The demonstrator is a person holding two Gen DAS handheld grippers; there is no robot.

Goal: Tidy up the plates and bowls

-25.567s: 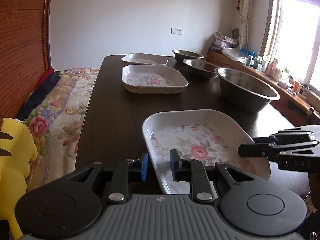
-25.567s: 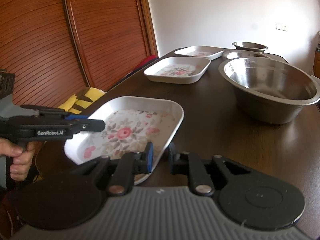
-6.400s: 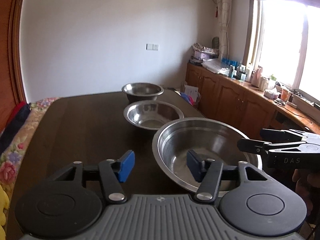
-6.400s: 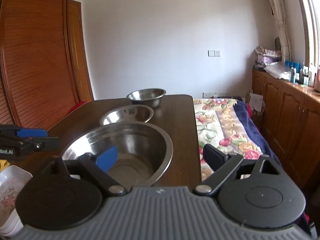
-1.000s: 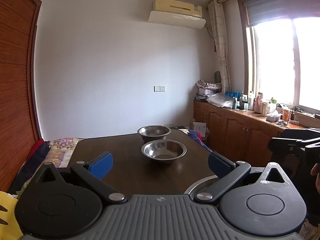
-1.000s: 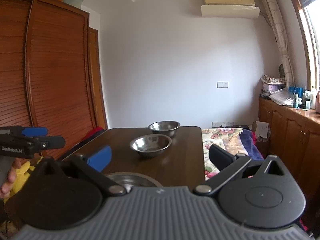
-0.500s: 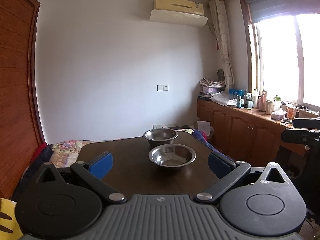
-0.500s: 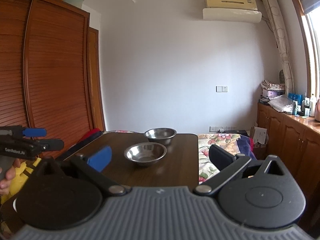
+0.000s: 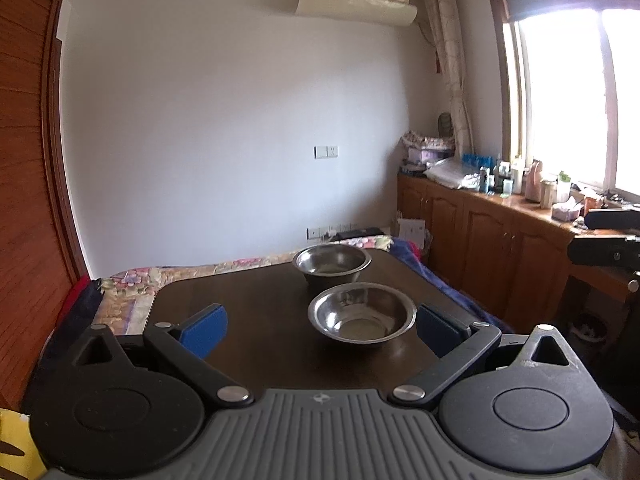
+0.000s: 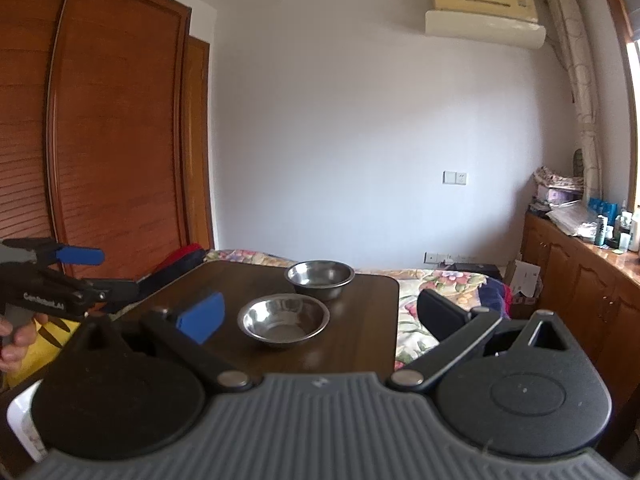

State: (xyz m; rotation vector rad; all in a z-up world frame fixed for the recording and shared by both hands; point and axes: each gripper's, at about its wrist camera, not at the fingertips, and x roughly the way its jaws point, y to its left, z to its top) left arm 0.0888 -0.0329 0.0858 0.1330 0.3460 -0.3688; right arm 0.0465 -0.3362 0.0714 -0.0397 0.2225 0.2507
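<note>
- Desk (image 9: 260, 304): dark wood with rounded corners, running away from both cameras toward the white wall. A bed with a floral cover (image 10: 440, 280) lies beyond its far end and along its right side.
- Wardrobe (image 10: 100, 140): slatted reddish wood, standing left of the desk and reaching close to the ceiling.
- Cabinets (image 9: 500, 240): a wooden run under the window on the right, the top crowded with bottles and small items too small to identify.
- Left tongs (image 9: 320, 326): spread wide, blue pads far apart, nothing between them. They hover above the near part of the desk, and in the left wrist view the nearer bowl sits in the gap between the pads but farther off. A hand (image 10: 14, 340) grips the handle, seen at the left edge of the right wrist view.
- Right tongs (image 10: 320, 316): likewise spread wide and holding nothing, aimed along the desk at the bowls.
- Nearer steel bowl (image 9: 362, 316): upright, wide and shallow, resting on the desk right of its centre line.
- Farther steel bowl (image 9: 331, 262): upright, smaller and deeper, just behind the nearer bowl at the desk's far end. Whether the two touch cannot be determined.
- White plate (image 10: 18, 420): only a corner shows at the lower left of the right wrist view, mostly hidden behind the tongs' body.
</note>
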